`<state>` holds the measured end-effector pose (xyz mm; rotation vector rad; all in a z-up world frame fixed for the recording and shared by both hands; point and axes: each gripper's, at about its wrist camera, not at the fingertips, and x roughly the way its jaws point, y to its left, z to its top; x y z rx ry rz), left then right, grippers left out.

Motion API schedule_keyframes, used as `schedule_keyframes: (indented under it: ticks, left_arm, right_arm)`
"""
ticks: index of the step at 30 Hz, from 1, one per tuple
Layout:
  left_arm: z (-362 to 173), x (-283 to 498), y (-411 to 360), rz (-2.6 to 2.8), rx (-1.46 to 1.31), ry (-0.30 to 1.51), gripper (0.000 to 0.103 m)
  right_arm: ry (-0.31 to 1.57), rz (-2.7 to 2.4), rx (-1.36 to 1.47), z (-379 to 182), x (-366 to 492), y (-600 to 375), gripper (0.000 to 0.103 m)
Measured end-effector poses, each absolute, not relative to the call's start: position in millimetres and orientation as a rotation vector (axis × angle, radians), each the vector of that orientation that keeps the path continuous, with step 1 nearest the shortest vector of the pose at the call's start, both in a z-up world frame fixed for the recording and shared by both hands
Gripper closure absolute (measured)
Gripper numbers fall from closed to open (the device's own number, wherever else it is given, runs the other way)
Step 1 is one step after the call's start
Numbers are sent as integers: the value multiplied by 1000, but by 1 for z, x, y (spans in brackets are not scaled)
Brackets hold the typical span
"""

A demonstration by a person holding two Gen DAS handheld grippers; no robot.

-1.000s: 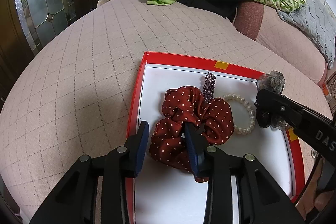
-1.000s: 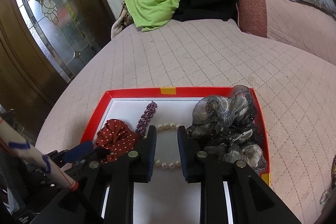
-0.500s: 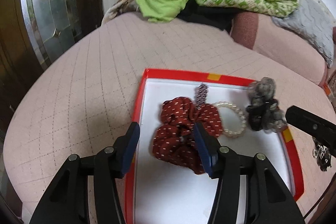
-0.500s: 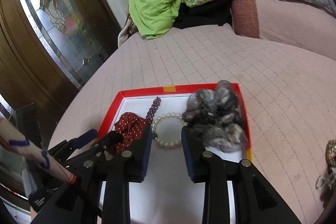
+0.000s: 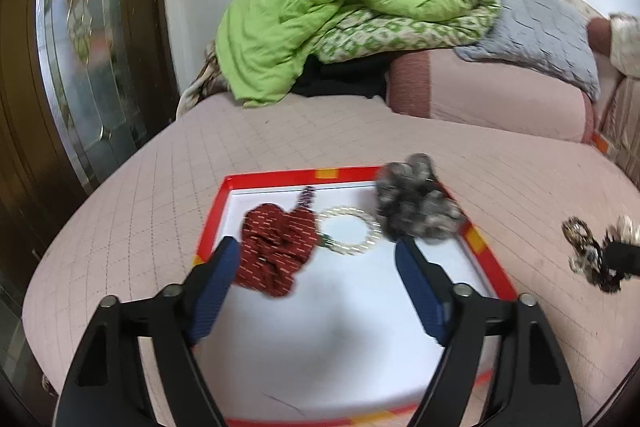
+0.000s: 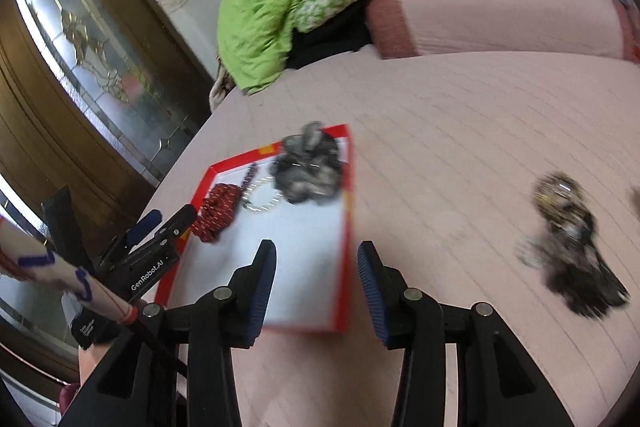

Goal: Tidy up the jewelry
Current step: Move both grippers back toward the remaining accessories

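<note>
Both views are evenly lit by soft, diffuse light, bright on the white tray floor (image 5: 320, 327) and pink bed cover (image 6: 460, 131); a faint grey shadow lies on the tray floor between the left claw (image 5: 316, 279) fingers; motion blur smears both pictures, stronger in the right wrist view, where the loose dark jewelry pile (image 6: 572, 243) is streaked; fisheye distortion bends the door (image 6: 80, 59) and wall; black vignette fills the corners.

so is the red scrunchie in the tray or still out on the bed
In the tray. The red scrunchie lies on the white floor inside the red-rimmed tray, beside the pearl bracelet, with no hand-held gripper holding it.
</note>
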<state>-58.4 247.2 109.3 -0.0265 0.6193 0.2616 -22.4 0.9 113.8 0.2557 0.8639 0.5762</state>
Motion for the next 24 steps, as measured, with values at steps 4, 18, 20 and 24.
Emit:
schedule_keyframes:
  ticks: [4, 18, 20, 24]
  left_arm:
    - [111, -77, 198, 198, 29, 586, 20]
    - [118, -140, 53, -132, 76, 594, 20]
    - [121, -139, 40, -199, 50, 621, 20]
    - [121, -126, 15, -236, 30, 695, 20]
  right_arm:
    - [802, 539, 272, 118, -52, -53, 57]
    - [706, 310, 410, 108, -100, -217, 57]
    - [691, 295, 419, 108, -103, -228, 57]
    - [694, 278, 438, 104, -99, -249, 57]
